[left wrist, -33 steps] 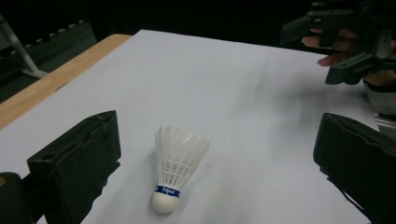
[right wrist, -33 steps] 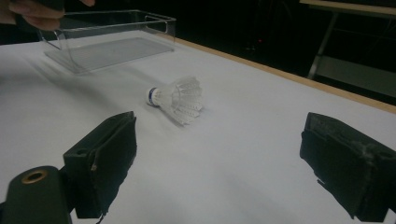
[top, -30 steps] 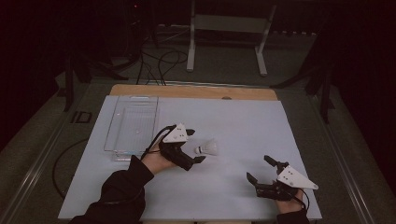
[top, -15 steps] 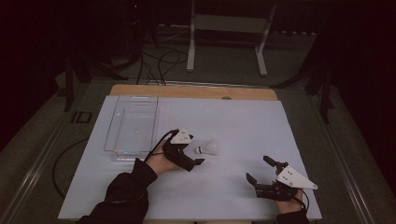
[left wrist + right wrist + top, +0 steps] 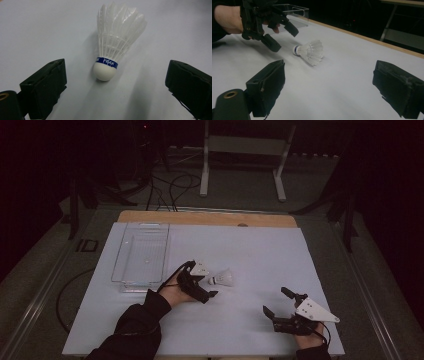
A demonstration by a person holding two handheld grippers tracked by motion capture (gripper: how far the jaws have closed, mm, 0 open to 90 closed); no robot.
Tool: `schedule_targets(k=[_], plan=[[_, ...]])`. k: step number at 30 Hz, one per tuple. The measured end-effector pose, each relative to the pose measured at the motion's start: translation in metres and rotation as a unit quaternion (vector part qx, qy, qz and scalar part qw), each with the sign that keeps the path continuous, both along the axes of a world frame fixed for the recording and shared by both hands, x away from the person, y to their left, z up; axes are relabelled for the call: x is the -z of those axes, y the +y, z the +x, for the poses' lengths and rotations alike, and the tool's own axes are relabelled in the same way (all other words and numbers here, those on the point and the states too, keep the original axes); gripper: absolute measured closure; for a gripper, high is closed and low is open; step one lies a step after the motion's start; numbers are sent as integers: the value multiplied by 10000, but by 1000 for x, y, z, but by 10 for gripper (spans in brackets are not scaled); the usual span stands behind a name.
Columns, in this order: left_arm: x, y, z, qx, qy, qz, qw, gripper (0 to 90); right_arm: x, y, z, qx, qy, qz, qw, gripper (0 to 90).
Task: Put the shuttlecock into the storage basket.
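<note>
Fingers (image 5: 47,85) wide beside shuttlecock (image 5: 113,45); clear tray (image 5: 142,252) nearby.

I'm working in what looks like a lab or recording room: a white-topped table (image 5: 250,250) stands in a dark space, cables (image 5: 172,182) trail over the grey floor (image 5: 240,195), and a metal stand (image 5: 245,150) sits behind the table.
</note>
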State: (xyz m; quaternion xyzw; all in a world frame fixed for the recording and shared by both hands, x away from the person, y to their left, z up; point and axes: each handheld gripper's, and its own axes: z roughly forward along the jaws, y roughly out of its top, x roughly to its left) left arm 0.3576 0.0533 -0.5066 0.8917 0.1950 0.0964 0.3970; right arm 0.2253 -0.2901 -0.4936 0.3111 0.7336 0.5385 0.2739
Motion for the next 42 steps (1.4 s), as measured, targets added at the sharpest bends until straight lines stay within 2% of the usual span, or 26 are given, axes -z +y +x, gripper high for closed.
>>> schedule_targets(k=[5, 7, 13, 21, 26, 29, 33, 34, 36, 42], plan=[[3, -2, 3, -68, 79, 125, 9999, 117, 0, 0, 0, -2, 9, 12, 10000, 107], [5, -3, 6, -161, 139, 279, 9994, 152, 0, 0, 0, -9, 9, -1, 10000, 107], [5, -5, 9, -173, 203, 274, 9993, 253, 0, 0, 0, 2, 17, 15, 10000, 107], [6, -9, 12, -47, 219, 385, 9990, 384, 0, -1, 0, -5, 13, 31, 10000, 107], [8, -11, 10, -64, 79, 463, 9989, 421, 0, -1, 0, 0, 13, 45, 10000, 107], [8, -11, 11, -80, 111, 385, 9992, 428, 0, -1, 0, -5, 19, 37, 10000, 107], [8, -11, 12, 0, 103, 386, 9992, 491, 1, 0, 0, -14, 32, 27, 10000, 107], [8, -12, 12, 129, 34, 474, 9988, 500, 1, 0, 1, -10, 31, 21, 10000, 108], [7, -15, 11, 183, 9, 540, 9984, 525, 1, 0, 0, -3, 35, 26, 10000, 108], [10, -20, 13, 207, 27, 658, 9976, 550, 1, 0, 0, -5, 33, 28, 10000, 109]])
